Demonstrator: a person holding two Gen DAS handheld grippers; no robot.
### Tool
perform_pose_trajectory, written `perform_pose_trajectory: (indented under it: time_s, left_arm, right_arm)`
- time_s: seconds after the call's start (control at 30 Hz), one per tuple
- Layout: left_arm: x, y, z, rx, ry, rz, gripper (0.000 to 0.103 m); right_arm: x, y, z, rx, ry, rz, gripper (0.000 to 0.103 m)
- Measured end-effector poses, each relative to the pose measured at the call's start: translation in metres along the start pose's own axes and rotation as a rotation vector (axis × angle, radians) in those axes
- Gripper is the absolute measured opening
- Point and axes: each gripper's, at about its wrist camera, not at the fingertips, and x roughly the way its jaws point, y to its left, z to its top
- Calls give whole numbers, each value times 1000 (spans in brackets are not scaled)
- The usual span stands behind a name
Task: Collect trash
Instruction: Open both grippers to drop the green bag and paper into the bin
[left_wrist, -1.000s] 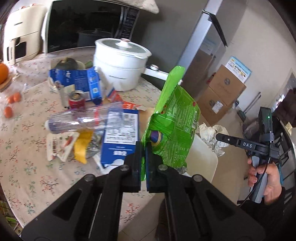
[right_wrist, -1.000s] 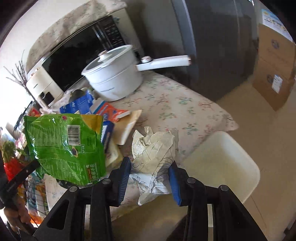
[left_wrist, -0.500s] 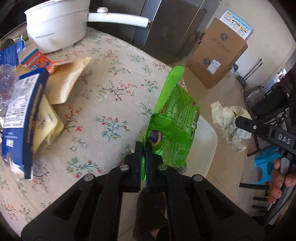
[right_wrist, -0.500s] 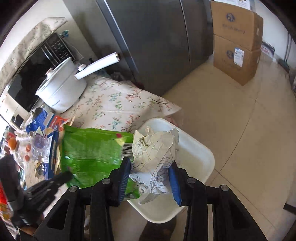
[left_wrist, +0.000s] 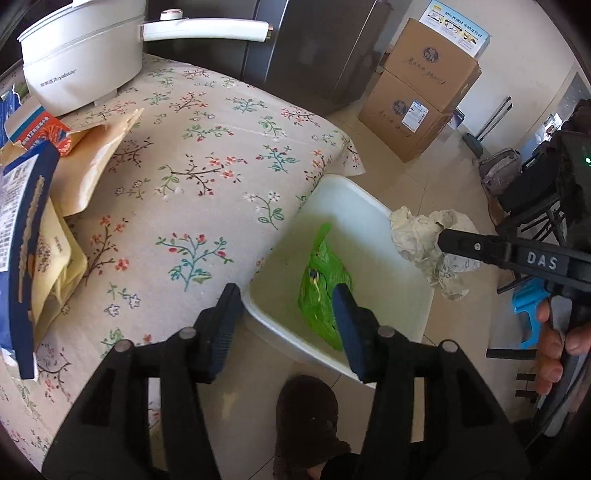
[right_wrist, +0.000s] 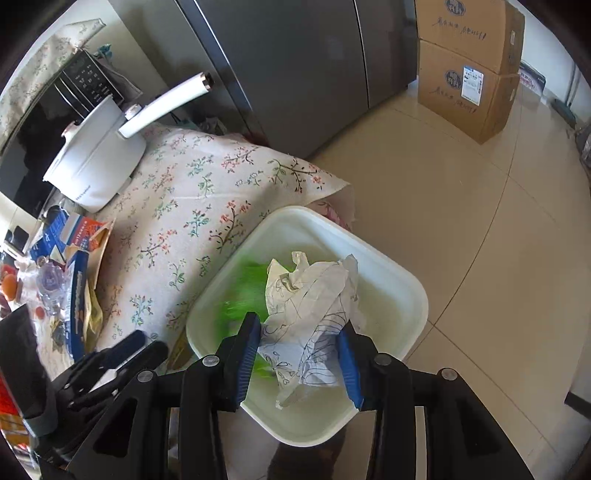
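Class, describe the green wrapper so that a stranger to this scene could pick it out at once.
Start at the floral table; a white bin stands on the floor beside its corner. The wrapper is inside that bin, the only bright green thing there, unlike the pale crumpled paper held above it.

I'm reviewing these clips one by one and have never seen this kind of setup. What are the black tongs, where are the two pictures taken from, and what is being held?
There is no robot: a person holds a two-finger gripper in each hand, and each carries a fisheye camera looking along its fingers.

In the left camera's view, the left gripper is open above the white bin on the floor beside the table; the green snack bag, blurred, is inside the bin.

In the right camera's view, the right gripper is shut on the crumpled paper, above the same bin.

On the flowered tablecloth stand a white pot and some leftover packaging.
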Motion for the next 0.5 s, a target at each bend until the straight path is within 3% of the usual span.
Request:
perform_pose_trajectory:
  time_s: [0.3, 0.47, 0.5]
  left_arm:
    - [-55, 41, -15, 47, -60, 68, 76]
    - [-83, 69, -26, 49, -78, 112, 82]
    - [-88, 76, -29, 47, -80, 119, 83]
  right_arm:
    - [36, 5, 0, -6, 85, -81, 44]
    - [45, 2, 1, 22, 110, -121, 51]
    - [44, 2, 2, 26, 106, -117, 56]
